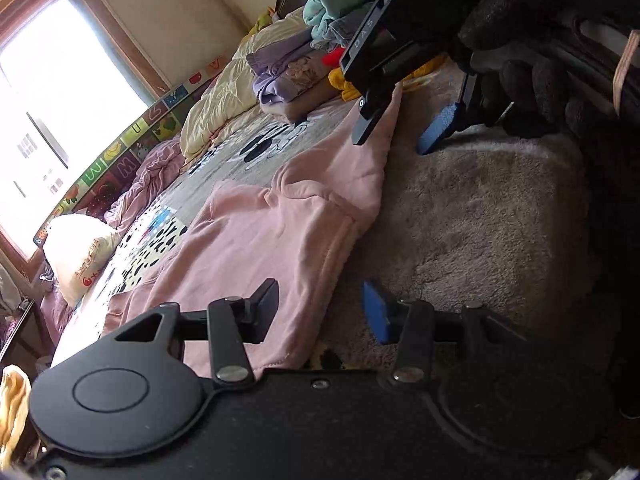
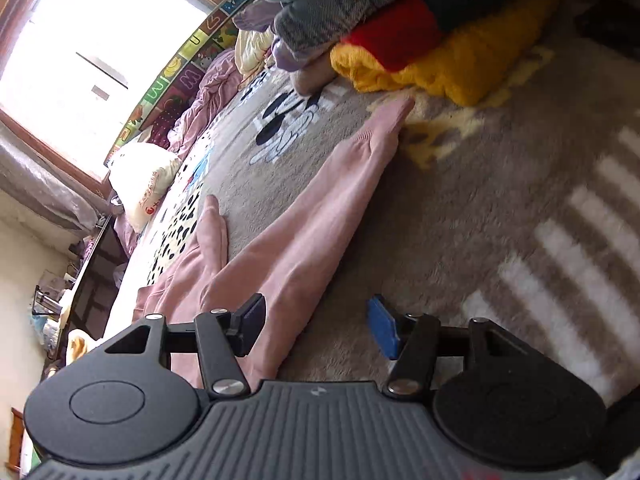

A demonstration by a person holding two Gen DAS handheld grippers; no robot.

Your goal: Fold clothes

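Pink sweatshirt (image 1: 256, 240) lies spread on the grey fleece blanket (image 1: 472, 216) of the bed, one sleeve (image 2: 352, 168) stretched toward the stack of folded clothes (image 2: 400, 32).

Left gripper (image 1: 320, 312): held low and tilted over the garment's near hem, jaws apart, nothing between them. Black finger over the pink cloth, blue-padded finger over bare blanket; contact with the cloth cannot be judged.

Right gripper (image 2: 316, 326): same attitude, low over the sleeve's near part, jaws apart and empty, hem edge lying between the fingers. In the left wrist view it shows at upper right (image 1: 396, 132), gripped by a black-gloved hand (image 1: 532, 92), its dark finger at the sleeve's far edge.

Beyond: cream quilt (image 1: 216, 112), white pillow (image 1: 80, 256), alphabet mat (image 1: 132, 148) under a bright window (image 1: 60, 92).
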